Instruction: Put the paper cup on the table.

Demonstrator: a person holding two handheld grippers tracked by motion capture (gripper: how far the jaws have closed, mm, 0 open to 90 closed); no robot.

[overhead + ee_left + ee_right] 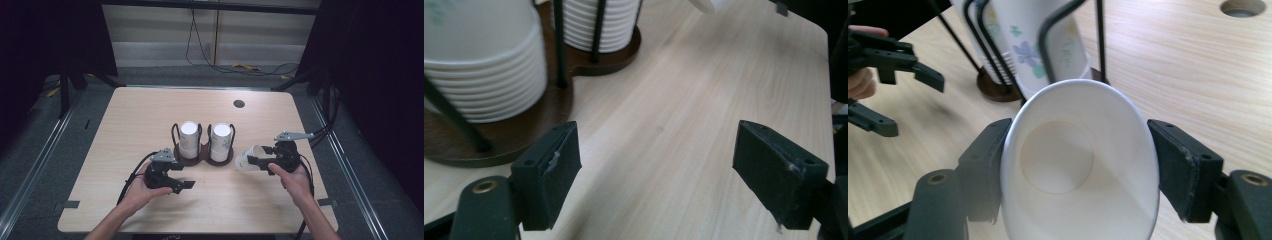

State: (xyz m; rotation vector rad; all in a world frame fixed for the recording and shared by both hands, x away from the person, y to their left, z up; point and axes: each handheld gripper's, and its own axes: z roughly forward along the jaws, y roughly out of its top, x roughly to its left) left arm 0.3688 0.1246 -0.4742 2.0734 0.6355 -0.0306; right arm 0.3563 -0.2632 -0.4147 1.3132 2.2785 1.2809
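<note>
A white paper cup [248, 158] lies on its side between the jaws of the right gripper [260, 161], held clear of the table [135, 115] just to the right of the cup holder. In the right gripper view the cup [1078, 165] shows its open mouth toward the camera, squeezed slightly oval, with one black jaw pressed against each side of its wall. The right hand [295, 181] grips that tool from below.

Beside it, near the middle of the table, stands a dark wooden holder [202, 156] with two round bases and black wire uprights. Each side carries a stack of upturned paper cups: the left stack [188, 139] and the right stack [220, 141]. A flower print shows on the nearer stack [1035, 45] in the right gripper view.

The left gripper [186, 183] sits in front of the holder's left side, held by the left hand [142, 192]. Its jaws stand wide apart with nothing between them, over bare wood in the left gripper view, where the ribbed rims of the stacked cups [484, 80] and the holder's base [524, 125] lie just beyond the left jaw.

A round hole [239, 104] sits in the table toward its far edge.
</note>
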